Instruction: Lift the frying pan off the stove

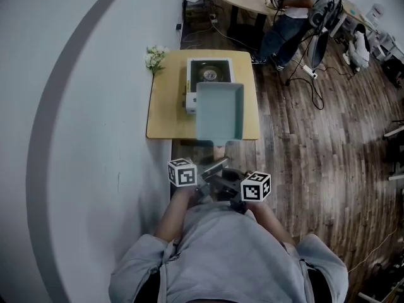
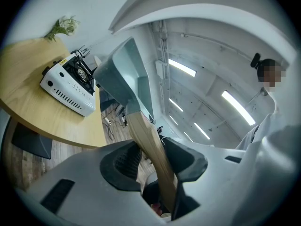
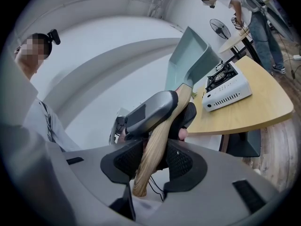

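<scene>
Frying pan hangs in the air, clear of the stove and on the person's side of it. Both grippers pinch its wooden handle: left gripper nearer the pan, right gripper at the handle's end, probably to steady the weight. Stove sits on the tabletop; flowers at 1 corner and a bystander well beyond obstruct nothing

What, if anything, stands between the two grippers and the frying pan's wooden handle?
Nothing visible does. The left gripper and the right gripper are both shut on the wooden handle, and the frying pan hangs in the air, apart from the stove.
</scene>
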The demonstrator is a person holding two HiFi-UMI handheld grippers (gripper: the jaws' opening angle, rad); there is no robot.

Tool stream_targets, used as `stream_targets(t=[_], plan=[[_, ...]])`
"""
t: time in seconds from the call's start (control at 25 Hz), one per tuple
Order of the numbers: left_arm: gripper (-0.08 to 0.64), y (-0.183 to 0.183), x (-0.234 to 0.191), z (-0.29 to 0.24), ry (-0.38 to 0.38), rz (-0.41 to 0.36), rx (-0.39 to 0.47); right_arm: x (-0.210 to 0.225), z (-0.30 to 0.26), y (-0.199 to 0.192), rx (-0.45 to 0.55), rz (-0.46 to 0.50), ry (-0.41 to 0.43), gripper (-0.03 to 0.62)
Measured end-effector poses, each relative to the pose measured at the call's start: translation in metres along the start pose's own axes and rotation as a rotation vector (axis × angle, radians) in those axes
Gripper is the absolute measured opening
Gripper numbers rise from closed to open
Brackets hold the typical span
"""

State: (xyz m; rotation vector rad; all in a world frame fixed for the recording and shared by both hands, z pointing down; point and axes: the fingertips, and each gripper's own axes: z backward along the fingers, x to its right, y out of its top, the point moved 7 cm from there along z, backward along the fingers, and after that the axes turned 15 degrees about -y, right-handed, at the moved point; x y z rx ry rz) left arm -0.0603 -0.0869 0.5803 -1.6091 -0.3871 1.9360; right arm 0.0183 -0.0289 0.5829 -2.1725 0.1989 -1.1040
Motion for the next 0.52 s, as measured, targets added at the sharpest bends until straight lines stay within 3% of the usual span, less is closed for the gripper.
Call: stream_targets(t=[0.52], plan=[[0.155, -0.0064, 0.0034, 0.0006, -0.002, 0.009, 0.005, -0.0022, 0.0043, -0.0058, 0.008, -0.004, 0.008, 0.141]])
